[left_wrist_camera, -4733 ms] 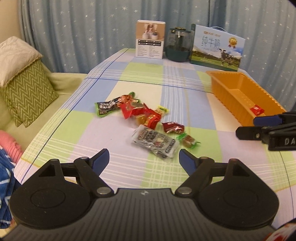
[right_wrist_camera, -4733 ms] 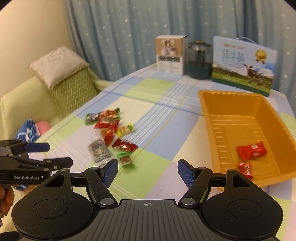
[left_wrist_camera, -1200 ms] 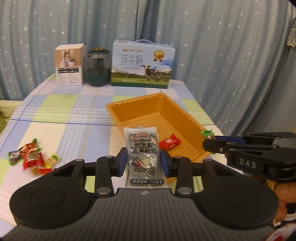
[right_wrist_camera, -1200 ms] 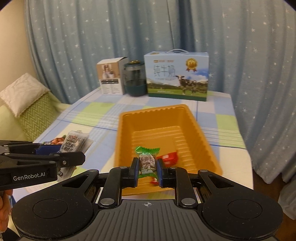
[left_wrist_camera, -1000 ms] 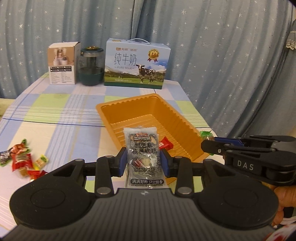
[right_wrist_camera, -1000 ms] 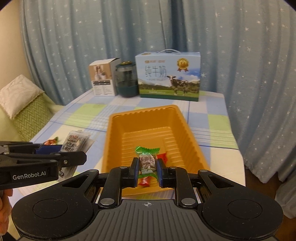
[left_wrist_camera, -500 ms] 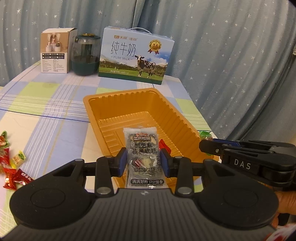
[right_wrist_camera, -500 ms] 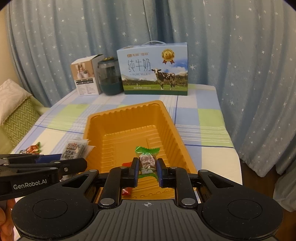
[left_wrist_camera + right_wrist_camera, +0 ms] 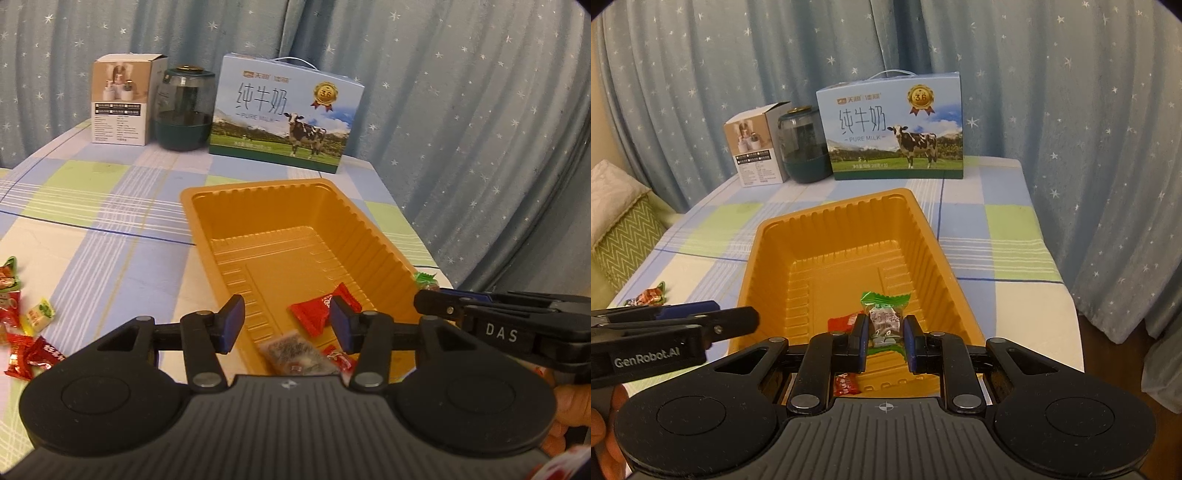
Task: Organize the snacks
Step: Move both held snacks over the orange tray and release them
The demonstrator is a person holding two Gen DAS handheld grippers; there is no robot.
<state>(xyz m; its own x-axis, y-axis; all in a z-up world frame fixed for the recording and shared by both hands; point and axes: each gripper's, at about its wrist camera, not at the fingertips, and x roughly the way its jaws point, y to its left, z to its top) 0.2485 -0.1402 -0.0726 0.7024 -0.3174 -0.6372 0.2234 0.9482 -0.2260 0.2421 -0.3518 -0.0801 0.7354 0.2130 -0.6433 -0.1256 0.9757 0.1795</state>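
Checked table point(image 9: 110, 229): orange tray point(image 9: 229, 195) centre-right, loose snacks point(image 9: 26, 332) near left, milk carton point(image 9: 284, 114), jar point(image 9: 184, 107), small box point(image 9: 123, 99) far.

I see the orange tray point(image 9: 258, 221) standing on the checked counter point(image 9: 110, 206), ribbed walls upright, long side running away from me. On its floor at the near end lie a red candy point(image 9: 317, 312), a smaller red candy point(image 9: 338, 360) and a grey clear-wrapped packet point(image 9: 295, 354), blurred, just below my left hand-held gripper point(image 9: 286, 323), whose jaws have just been opening with nothing between them. My right hand-held gripper point(image 9: 885, 338) pinches a green-wrapped candy point(image 9: 884, 314) upright over the tray's near end. To the left, loose red, green and yellow snacks point(image 9: 22, 332) lie scattered on the counter.
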